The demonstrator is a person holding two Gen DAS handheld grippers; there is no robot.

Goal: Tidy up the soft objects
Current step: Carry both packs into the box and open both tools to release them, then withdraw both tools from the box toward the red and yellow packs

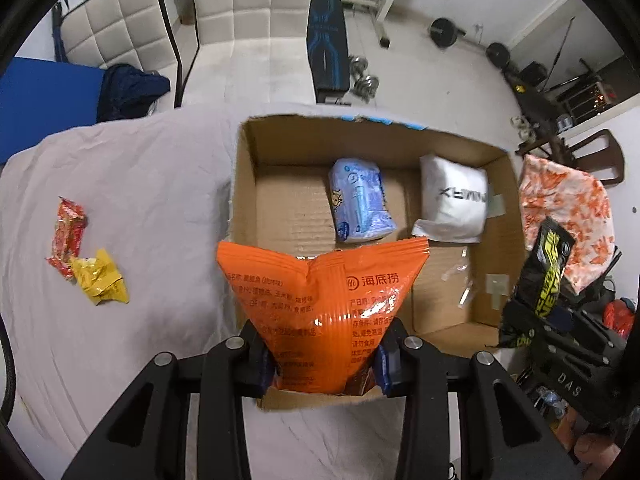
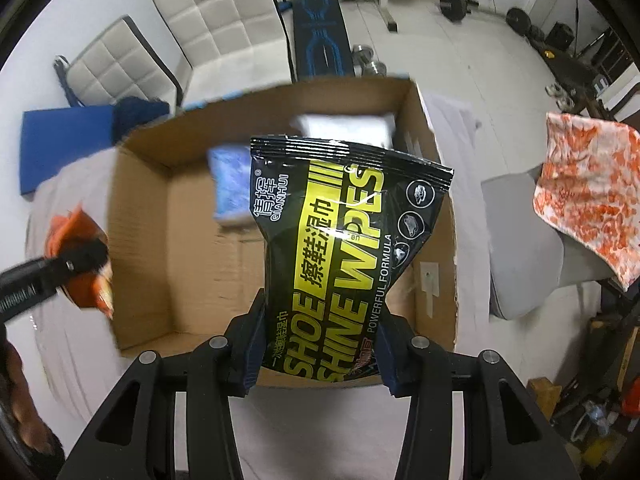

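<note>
My left gripper [image 1: 325,364] is shut on an orange snack bag [image 1: 320,300] and holds it over the near edge of an open cardboard box [image 1: 280,216]. My right gripper [image 2: 318,354] is shut on a black and yellow shoe wipes pack [image 2: 340,264], held above the same box [image 2: 160,240]. That pack also shows at the right in the left wrist view [image 1: 540,280]. In the box lie a blue tissue pack [image 1: 360,204] and a white pouch [image 1: 456,200]. A red packet [image 1: 66,232] and a yellow packet [image 1: 102,278] lie on the sheet to the left.
The box sits on a table covered by a pale sheet [image 1: 140,184]. An orange-patterned cloth [image 2: 588,188] drapes over a chair at the right. White padded chairs [image 1: 248,0], a blue mat [image 1: 44,92] and gym weights [image 1: 364,80] stand beyond.
</note>
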